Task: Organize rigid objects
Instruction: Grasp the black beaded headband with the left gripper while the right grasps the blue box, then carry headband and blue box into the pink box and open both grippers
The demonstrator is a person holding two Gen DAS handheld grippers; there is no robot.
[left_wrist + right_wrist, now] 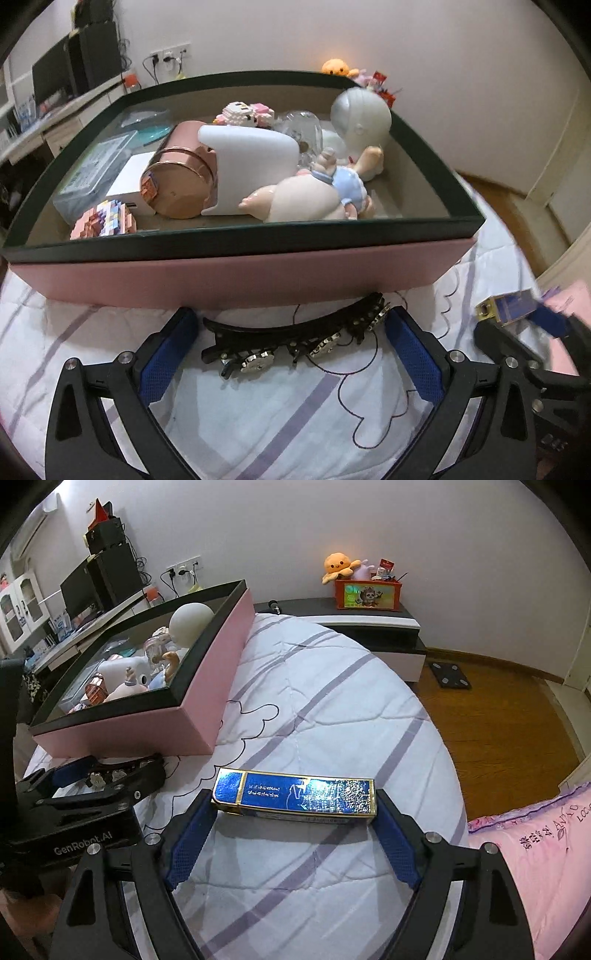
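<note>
A pink box with a dark green rim (236, 273) (133, 731) stands on the bed, holding several figurines, a copper cup (177, 181) and a white holder (251, 162). My left gripper (288, 332) has its fingers against both ends of a black studded hair clip (295, 339), which rests just in front of the box. My right gripper (295, 808) holds a long blue and gold box (295, 794) by its two ends just above the quilt. The blue box also shows in the left wrist view (509, 306).
The white quilt with purple stripes (332, 701) covers the bed. A pink pillow (535, 849) lies at the right. A low cabinet with a red bin of toys (365, 594) stands by the far wall. A desk with monitors (85, 587) is at the left.
</note>
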